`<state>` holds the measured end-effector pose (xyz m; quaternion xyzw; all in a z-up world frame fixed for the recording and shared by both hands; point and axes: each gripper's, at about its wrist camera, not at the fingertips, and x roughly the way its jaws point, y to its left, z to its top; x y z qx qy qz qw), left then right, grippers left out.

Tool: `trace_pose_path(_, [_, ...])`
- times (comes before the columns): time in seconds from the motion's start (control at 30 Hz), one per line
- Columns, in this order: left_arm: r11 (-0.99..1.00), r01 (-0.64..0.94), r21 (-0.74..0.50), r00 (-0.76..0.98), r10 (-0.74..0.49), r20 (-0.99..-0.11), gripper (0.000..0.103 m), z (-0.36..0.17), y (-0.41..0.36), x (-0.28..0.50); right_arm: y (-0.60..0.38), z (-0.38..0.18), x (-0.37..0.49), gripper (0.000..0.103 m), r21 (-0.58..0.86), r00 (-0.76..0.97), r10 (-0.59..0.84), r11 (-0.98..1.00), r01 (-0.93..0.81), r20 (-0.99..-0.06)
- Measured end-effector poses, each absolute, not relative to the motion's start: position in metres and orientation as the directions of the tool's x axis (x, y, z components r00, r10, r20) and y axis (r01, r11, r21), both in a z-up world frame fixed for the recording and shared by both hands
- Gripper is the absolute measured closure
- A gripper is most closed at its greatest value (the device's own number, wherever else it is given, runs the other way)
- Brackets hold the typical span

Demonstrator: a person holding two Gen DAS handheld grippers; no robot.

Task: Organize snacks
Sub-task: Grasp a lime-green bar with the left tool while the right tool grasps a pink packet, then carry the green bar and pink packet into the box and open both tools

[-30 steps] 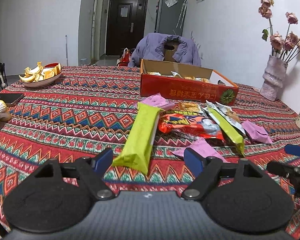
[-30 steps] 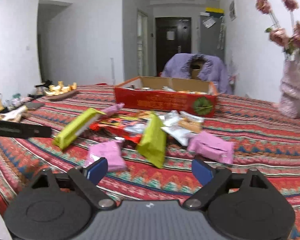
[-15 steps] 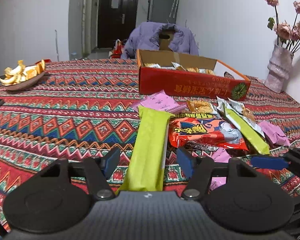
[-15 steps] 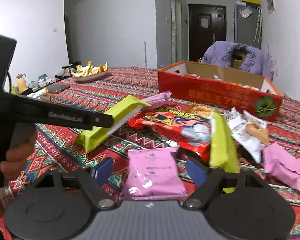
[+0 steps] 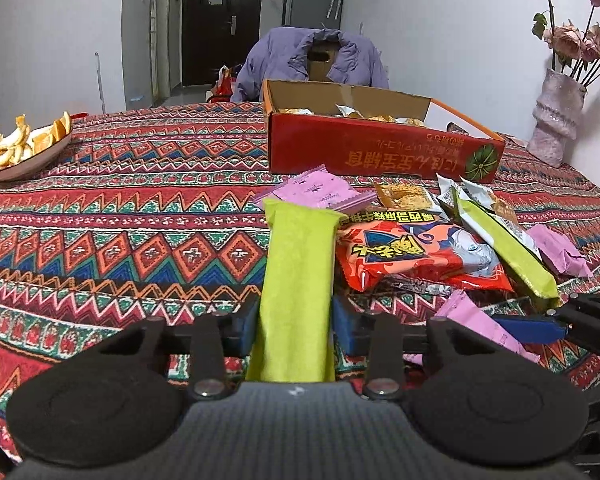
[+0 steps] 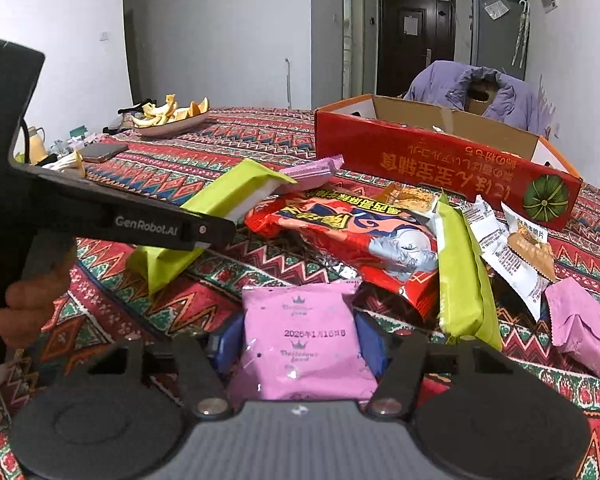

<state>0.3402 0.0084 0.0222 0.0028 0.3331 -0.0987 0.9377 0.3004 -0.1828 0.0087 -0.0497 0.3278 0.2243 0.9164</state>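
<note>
My left gripper (image 5: pixel 294 316) is shut on the near end of a long green packet (image 5: pixel 300 248), which lies pointing away on the patterned cloth. In the right wrist view my right gripper (image 6: pixel 300 340) straddles a pink packet (image 6: pixel 300 320). Its jaws are closing and the blue pads touch the packet's two sides. Beyond lie a red-orange snack bag (image 6: pixel 352 232), a second green packet (image 6: pixel 460 280) and more pink packets (image 5: pixel 320 192). A red cardboard box (image 5: pixel 380 156) with several snacks inside stands open behind the pile.
A plate of orange peel (image 5: pixel 24 148) sits at the far left, with a phone (image 6: pixel 102 152) near it. A vase of dried roses (image 5: pixel 556 120) stands at the right wall. A chair with a purple jacket (image 5: pixel 312 60) is behind the table. A person's hand (image 6: pixel 24 300) holds the left gripper.
Both grippers moved forward and down onto the pile. The left jaws closed on the green packet. The right jaws narrowed around the pink packet.
</note>
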Motion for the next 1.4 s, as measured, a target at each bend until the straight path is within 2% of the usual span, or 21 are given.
trace_pose_path(0.3, [0.983,0.176,-0.06,0.805,-0.179,-0.565,0.065,0.053,0.012,0.301,-0.191,0.029,0.265,0.043,0.062,0.718,0.395,0.895,-0.442,-0.573])
trace_pose_path(0.63, [0.978,0.2,-0.064,0.834,-0.204,-0.512,0.065,0.074,0.0,0.252,-0.222,0.046,0.215,0.043,0.064,0.783,0.349,0.926,-0.372,-0.515])
trace_pose_path(0.93, [0.973,0.226,-0.055,0.845,-0.224,-0.485,0.065,0.084,-0.016,0.24,-0.244,0.053,0.203,0.043,0.062,0.815,0.321,0.941,-0.333,-0.483])
trace_pose_path(1.23, [0.949,0.27,-0.161,0.835,-0.314,-0.451,0.065,0.117,-0.011,0.307,-0.273,0.084,0.252,0.043,0.071,0.843,0.331,0.94,-0.334,-0.423])
trace_pose_path(1.4, [0.958,0.242,-0.156,0.857,-0.287,-0.429,0.065,0.137,-0.015,0.372,-0.286,0.115,0.311,0.043,0.042,0.862,0.329,0.94,-0.34,-0.386])
